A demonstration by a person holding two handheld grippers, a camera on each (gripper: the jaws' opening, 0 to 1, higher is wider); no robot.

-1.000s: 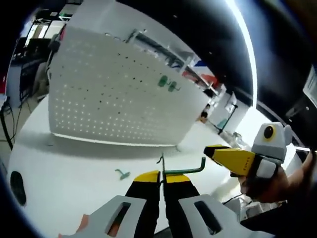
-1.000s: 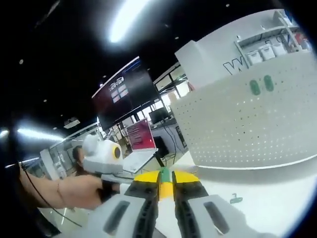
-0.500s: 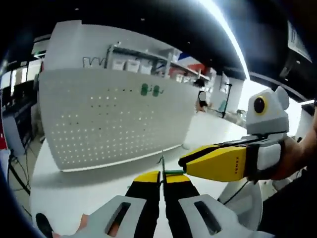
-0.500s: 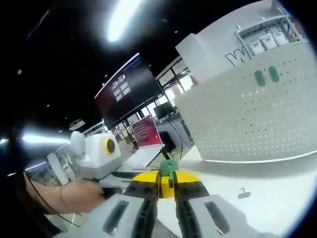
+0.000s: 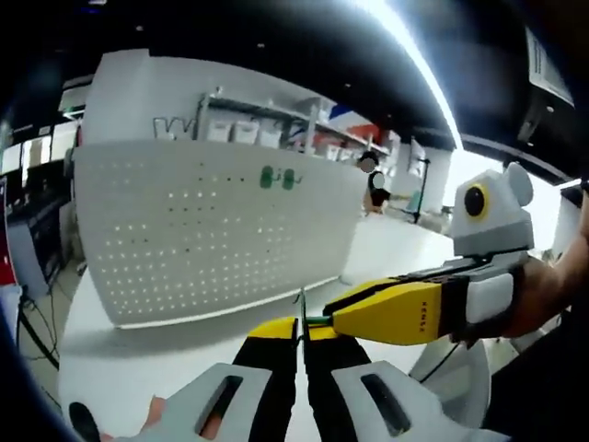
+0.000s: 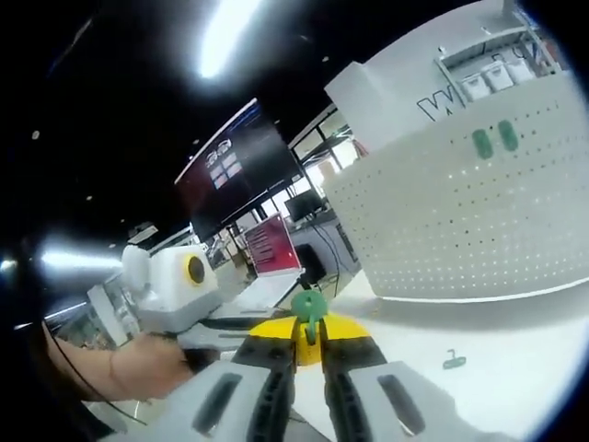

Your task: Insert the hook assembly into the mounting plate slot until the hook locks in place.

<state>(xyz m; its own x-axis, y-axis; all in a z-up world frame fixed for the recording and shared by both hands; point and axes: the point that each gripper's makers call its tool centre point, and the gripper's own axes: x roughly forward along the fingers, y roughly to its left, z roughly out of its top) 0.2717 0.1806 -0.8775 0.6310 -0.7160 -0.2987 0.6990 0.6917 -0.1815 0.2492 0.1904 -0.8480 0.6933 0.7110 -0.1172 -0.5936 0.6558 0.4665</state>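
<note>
Left gripper view
Pegboard (image 5: 212, 230): white, perforated, upright on the white table (image 5: 120, 368), left of centre.
Mounted pieces (image 5: 277, 178): two green pieces side by side, high on the pegboard.
Left tongs (image 5: 301, 330): clenched, jaws together on a thin green wire hook (image 5: 315, 320) that runs off to the right.
Right tongs (image 5: 345, 308): yellow-tipped, entering from the right, tips touching the hook just beside the left tongs; a hand (image 5: 543, 295) holds them.

Right gripper view
Left tongs' holder: a hand (image 6: 147, 364) at lower left.
Right tongs (image 6: 307, 333): clenched on a green mounting plate (image 6: 309, 306), whose rounded top stands above the jaw tips.
Loose green piece (image 6: 451, 359): small, on the table (image 6: 515, 359) near the pegboard's foot.
Pegboard (image 6: 460, 221): upright at right, two green pieces (image 6: 494, 139) near its top edge.
</note>
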